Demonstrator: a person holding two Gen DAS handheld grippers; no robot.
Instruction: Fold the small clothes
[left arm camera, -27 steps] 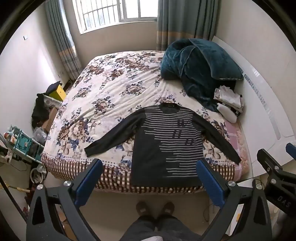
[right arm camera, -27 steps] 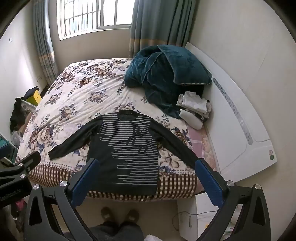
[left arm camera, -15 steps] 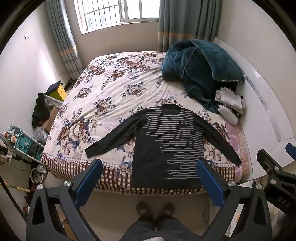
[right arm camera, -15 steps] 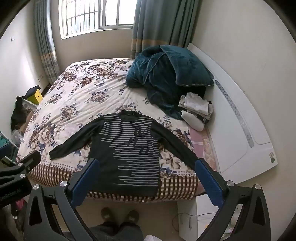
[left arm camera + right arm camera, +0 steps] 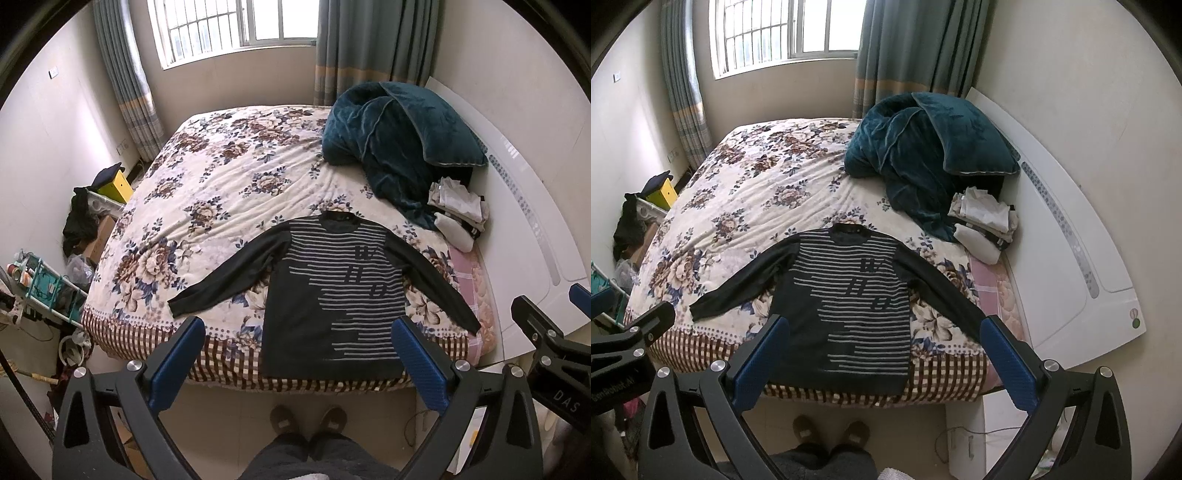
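A dark long-sleeved sweater (image 5: 332, 288) (image 5: 849, 299) with pale stripes lies flat, face up, at the near edge of the flowered bed (image 5: 207, 206) (image 5: 746, 192), both sleeves spread out and its hem hanging over the checked edge. My left gripper (image 5: 297, 350) is open, held high above the floor in front of the bed, with nothing between its blue pads. My right gripper (image 5: 882, 350) is open too, equally far back from the sweater and empty. Each gripper shows at the edge of the other's view.
A teal blanket and pillow (image 5: 399, 144) are heaped at the bed's far right, beside a small pile of folded clothes (image 5: 458, 210). A white headboard (image 5: 1071, 258) runs along the right. Clutter and a rack (image 5: 48, 288) stand left of the bed. The person's slippered feet (image 5: 306, 421) are below.
Both views have tilted up slightly, so the bed and sweater sit a little lower in frame. The sweater has not moved, and both grippers stay wide open.
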